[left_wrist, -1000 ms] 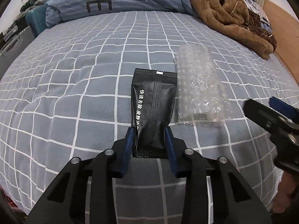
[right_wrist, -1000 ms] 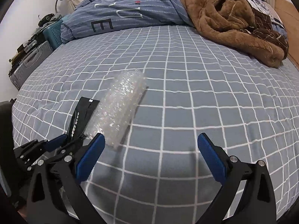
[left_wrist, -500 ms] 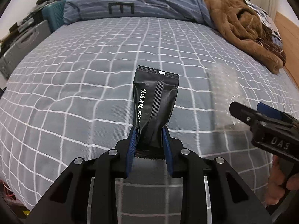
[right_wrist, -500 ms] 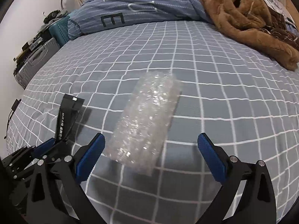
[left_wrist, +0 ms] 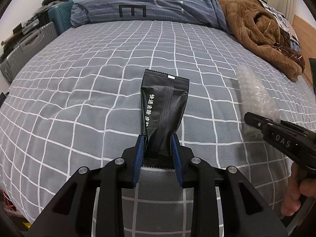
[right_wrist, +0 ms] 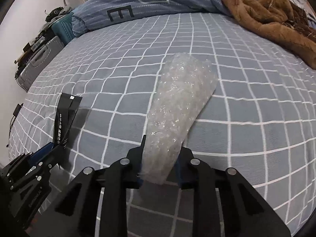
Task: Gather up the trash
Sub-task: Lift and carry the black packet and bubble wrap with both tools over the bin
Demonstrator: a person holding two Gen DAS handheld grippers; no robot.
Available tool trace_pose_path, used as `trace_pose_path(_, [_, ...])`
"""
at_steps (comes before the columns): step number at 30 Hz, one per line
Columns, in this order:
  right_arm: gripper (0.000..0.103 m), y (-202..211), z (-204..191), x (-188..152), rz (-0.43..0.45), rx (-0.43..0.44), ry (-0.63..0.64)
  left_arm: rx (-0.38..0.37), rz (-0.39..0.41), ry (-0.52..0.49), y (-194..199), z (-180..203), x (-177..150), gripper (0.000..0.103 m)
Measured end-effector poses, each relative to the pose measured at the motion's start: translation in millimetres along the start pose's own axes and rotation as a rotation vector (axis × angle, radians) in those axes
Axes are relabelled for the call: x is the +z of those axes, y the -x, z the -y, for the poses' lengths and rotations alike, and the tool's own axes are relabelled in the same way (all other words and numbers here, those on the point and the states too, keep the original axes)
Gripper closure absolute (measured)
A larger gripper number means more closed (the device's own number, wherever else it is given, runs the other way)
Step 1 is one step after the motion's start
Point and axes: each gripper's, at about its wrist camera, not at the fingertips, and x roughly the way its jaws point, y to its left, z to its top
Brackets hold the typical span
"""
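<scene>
My left gripper point(left_wrist: 158, 148) is shut on the near end of a black wrapper point(left_wrist: 164, 106) with white print and holds it above the grey checked bed point(left_wrist: 79, 98). It also shows at the lower left of the right wrist view point(right_wrist: 65, 118). My right gripper point(right_wrist: 160, 158) is shut on the near end of a clear bubble-wrap piece point(right_wrist: 177, 106), which sticks out forward over the bed. In the left wrist view the bubble wrap point(left_wrist: 254, 92) is at the right, with the right gripper's body point(left_wrist: 280, 138) below it.
A folded blue duvet point(left_wrist: 148, 6) lies at the head of the bed. A brown fleece blanket point(left_wrist: 260, 31) is heaped at the far right. Grey and teal suitcases point(left_wrist: 29, 45) stand beside the bed on the left.
My right gripper has moved onto the bubble wrap and shut on it; it was open before. My left gripper has lifted the black wrapper and drawn back to the left.
</scene>
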Motion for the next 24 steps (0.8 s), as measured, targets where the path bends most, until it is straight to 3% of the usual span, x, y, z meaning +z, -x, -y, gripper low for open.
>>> trace_pose_path(10, [0.08, 19.1, -2.9, 0.7, 0.026, -0.031, 0.043, -0.008, -0.002, 0.006, 5.7, -0.2, 2.6, 0.075])
trace_pose_path(24, [0.08, 68.6, -3.3, -17.1, 0.089, -0.104, 0.081, -0.03, 0.035, -0.018, 45.7, 12.4, -2.8, 0.075])
